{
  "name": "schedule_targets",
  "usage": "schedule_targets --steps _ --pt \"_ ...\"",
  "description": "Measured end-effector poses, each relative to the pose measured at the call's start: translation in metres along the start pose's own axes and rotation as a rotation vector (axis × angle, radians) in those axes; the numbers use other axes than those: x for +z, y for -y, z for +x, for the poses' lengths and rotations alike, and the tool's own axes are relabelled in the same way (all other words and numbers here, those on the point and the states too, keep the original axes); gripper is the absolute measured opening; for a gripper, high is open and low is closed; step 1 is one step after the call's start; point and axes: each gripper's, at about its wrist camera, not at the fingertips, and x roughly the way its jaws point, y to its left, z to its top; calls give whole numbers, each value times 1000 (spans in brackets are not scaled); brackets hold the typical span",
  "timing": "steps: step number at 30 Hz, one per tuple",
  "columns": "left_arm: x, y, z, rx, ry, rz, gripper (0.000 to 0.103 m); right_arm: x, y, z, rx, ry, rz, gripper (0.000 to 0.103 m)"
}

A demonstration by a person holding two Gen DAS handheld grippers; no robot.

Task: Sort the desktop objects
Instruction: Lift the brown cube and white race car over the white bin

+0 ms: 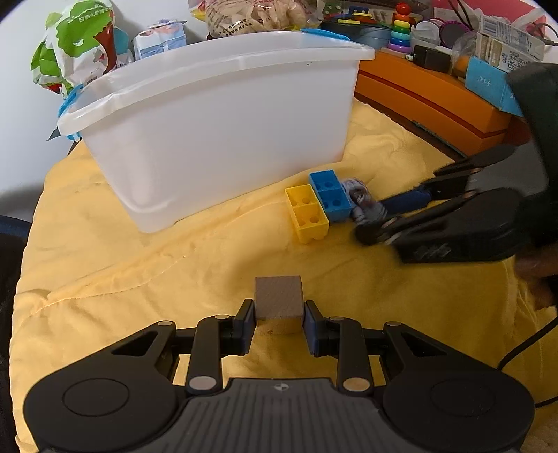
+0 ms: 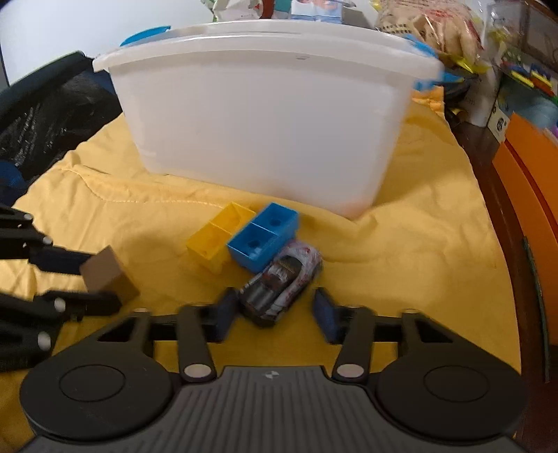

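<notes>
My left gripper (image 1: 278, 315) is shut on a brown wooden cube (image 1: 278, 302), low over the yellow cloth (image 1: 139, 265); the cube also shows in the right wrist view (image 2: 106, 273). My right gripper (image 2: 273, 310) is open, its fingers on either side of a grey and white toy car (image 2: 282, 280), apart from it. The car also shows in the left wrist view (image 1: 362, 204). A yellow brick (image 2: 218, 238) and a blue brick (image 2: 263, 240) lie upside down side by side, just beyond the car. A white plastic bin (image 2: 265, 132) stands behind them.
An orange box (image 1: 429, 94) and a dark table edge (image 2: 502, 223) run along the right. Snack bags (image 1: 75, 45), a stacking-ring toy (image 1: 401, 29) and cartons (image 1: 505, 45) crowd the back. A dark chair (image 2: 45, 115) stands left.
</notes>
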Motion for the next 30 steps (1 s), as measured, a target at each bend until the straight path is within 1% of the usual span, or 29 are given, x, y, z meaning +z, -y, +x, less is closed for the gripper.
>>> schedule_targets --steps 3,5,7,9,10,11,12,13,14,15,16,18,20,22,25,28,30 --pt "1 2 0 -6 4 5 33 -7 15 -12 17 -9 12 35" --pt "1 4 1 -11 4 12 33 -13 18 -22 12 -15 -6 35" --pt "1 7 2 -13 3 20 33 -16 19 -24 17 -40 -12 36" --pt "2 9 5 -6 2 23 33 -16 19 -23 -2 -32 9 46" --pt "2 9 6 -3 3 25 33 -15 18 -21 -16 -25 20 57" --pt "2 10 7 0 0 28 33 -14 17 -19 -27 -18 25 58" --pt "2 10 10 4 -5 28 33 -12 16 -15 -38 -16 27 58" --pt "1 9 13 3 -11 24 33 -11 15 -12 -42 -23 26 52" --pt "1 8 13 -3 -8 13 32 -11 14 -11 -36 -25 26 37" --pt "0 6 10 -15 -2 7 32 -11 13 -12 -24 -24 22 33" --pt "2 5 5 -27 7 6 32 -10 11 -13 -19 -31 8 33" --pt "7 3 -9 -26 39 8 32 -8 6 -20 -8 -26 -24 32" --pt "18 1 -26 -25 81 8 32 -2 0 -33 -5 6 -48 32" --pt "33 -3 -50 -26 141 10 32 9 -8 -51 -10 56 -85 32" --pt "59 -10 -83 -4 239 21 32 33 -16 -80 -12 136 -134 32" --pt "84 -17 -110 32 336 35 32 58 -20 -103 -12 219 -155 32" --pt "102 -22 -119 55 383 45 32 75 -20 -113 -15 265 -160 32"
